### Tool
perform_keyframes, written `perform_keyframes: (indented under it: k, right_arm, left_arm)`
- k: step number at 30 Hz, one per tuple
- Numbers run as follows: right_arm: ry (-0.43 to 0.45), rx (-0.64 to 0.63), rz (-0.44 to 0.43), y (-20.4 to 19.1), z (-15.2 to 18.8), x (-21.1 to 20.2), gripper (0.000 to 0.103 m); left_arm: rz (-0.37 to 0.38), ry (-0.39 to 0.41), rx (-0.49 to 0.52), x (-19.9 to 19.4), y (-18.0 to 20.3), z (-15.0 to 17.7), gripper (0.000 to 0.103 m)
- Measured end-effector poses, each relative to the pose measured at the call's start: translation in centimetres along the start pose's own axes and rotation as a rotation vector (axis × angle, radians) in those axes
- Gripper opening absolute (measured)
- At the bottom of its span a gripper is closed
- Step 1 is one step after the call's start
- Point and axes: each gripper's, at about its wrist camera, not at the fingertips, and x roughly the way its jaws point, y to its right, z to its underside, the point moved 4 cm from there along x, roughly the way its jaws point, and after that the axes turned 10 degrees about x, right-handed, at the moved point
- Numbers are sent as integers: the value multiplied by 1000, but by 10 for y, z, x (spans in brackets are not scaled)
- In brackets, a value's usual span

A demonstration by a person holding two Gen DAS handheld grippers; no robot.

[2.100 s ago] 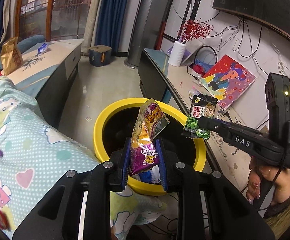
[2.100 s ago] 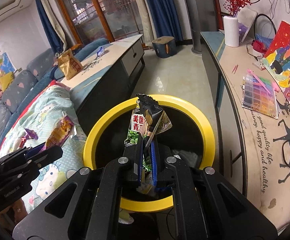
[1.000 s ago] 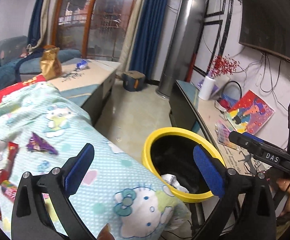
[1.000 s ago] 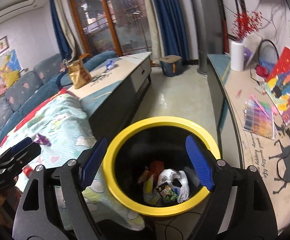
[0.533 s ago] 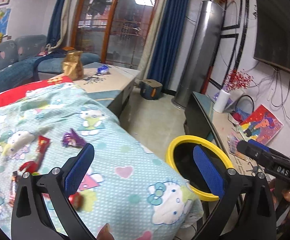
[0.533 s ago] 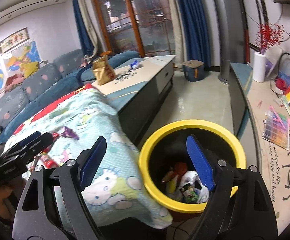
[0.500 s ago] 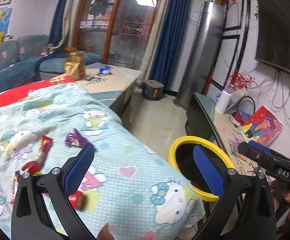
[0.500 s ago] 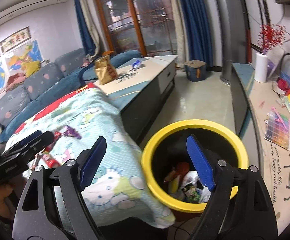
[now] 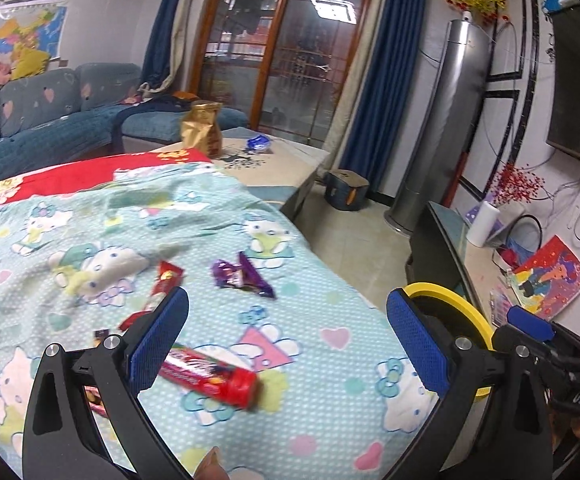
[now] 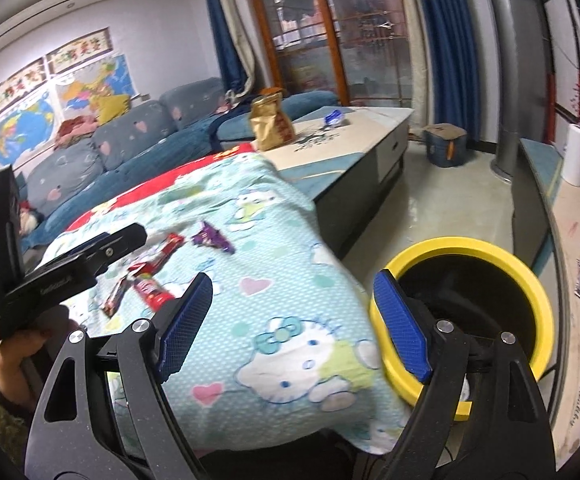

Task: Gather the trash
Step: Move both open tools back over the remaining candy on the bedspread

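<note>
Red wrapper point(image 9: 209, 376) lies between left gripper point(image 9: 287, 344) pads, untouched; both grippers spread, empty. Advise lowering squarely before closing. Right gripper point(image 10: 292, 324) idle.

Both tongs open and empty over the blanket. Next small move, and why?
Probably lower the left tongs onto the red wrapper lying between its open jaws and close. Both tongs are empty, the right tongs sits nearer the yellow bin, and more wrappers are on the blanket.

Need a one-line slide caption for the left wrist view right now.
Open left gripper above a cartoon-print blanket strewn with a red snack wrapper and purple wrapper, yellow-rimmed bin at right.
</note>
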Motion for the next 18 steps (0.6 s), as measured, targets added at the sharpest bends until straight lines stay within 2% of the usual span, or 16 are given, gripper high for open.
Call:
perform_keyframes:
  k: [18]
  right_arm:
    - [-142, -163, -122, -79, 29, 45, 75]
  left_arm:
    - [-138, -39, -96, -20, -82, 22, 96]
